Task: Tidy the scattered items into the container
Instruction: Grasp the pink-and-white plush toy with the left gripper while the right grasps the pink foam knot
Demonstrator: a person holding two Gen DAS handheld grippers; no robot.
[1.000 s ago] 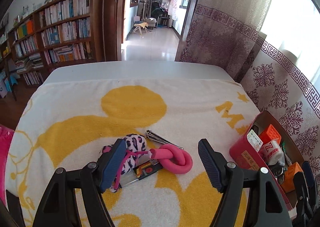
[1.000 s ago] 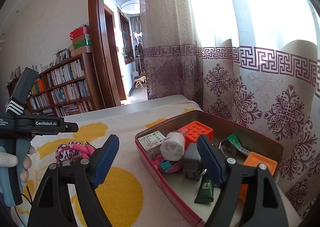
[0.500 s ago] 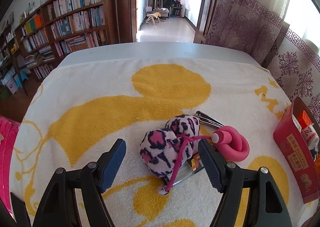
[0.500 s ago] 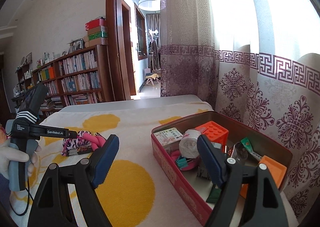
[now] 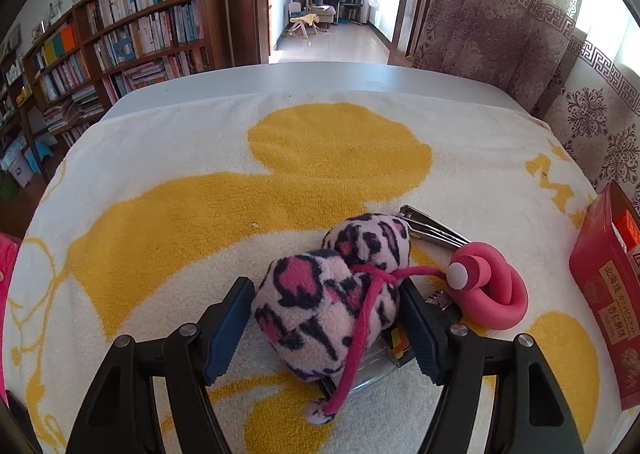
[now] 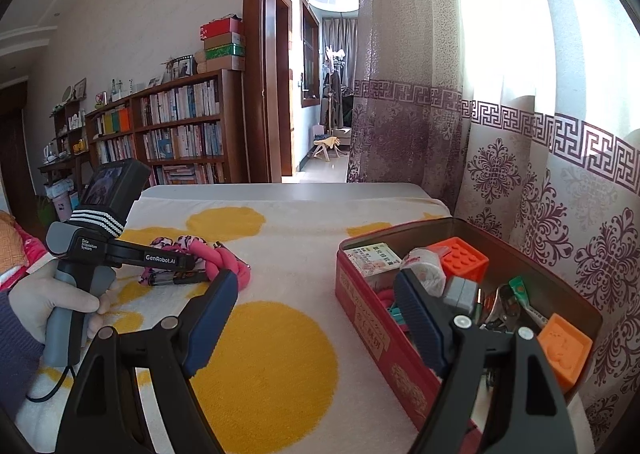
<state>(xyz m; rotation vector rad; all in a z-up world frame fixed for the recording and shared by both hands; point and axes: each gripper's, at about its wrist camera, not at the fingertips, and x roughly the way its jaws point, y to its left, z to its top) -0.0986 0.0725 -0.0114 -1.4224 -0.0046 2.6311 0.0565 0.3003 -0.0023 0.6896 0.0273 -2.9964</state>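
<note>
A pink leopard-print plush toy (image 5: 320, 294) with a pink cord lies on the yellow-and-white towel (image 5: 200, 214), on top of a small utility knife (image 5: 396, 338). My left gripper (image 5: 326, 326) straddles the plush. Its jaws are closing, and the pads stand right at the toy's sides without visibly squeezing it. A knotted pink foam tube (image 5: 496, 294) and a metal nail clipper (image 5: 432, 228) lie just to the right. The red tin (image 6: 376, 318) holds several small items. My right gripper (image 6: 316, 314) hangs open and empty beside the tin's left wall.
A gloved hand (image 6: 52, 306) holds the left gripper's handle at the towel's left side. The tin (image 5: 600, 294) sits at the table's right edge against a patterned curtain (image 6: 540, 194). Bookshelves (image 6: 172, 134) and a doorway stand beyond the far edge.
The left gripper has dropped and moved forward until the plush sits between its fingers, and its jaws have narrowed. The right gripper has shifted a little, still open.
</note>
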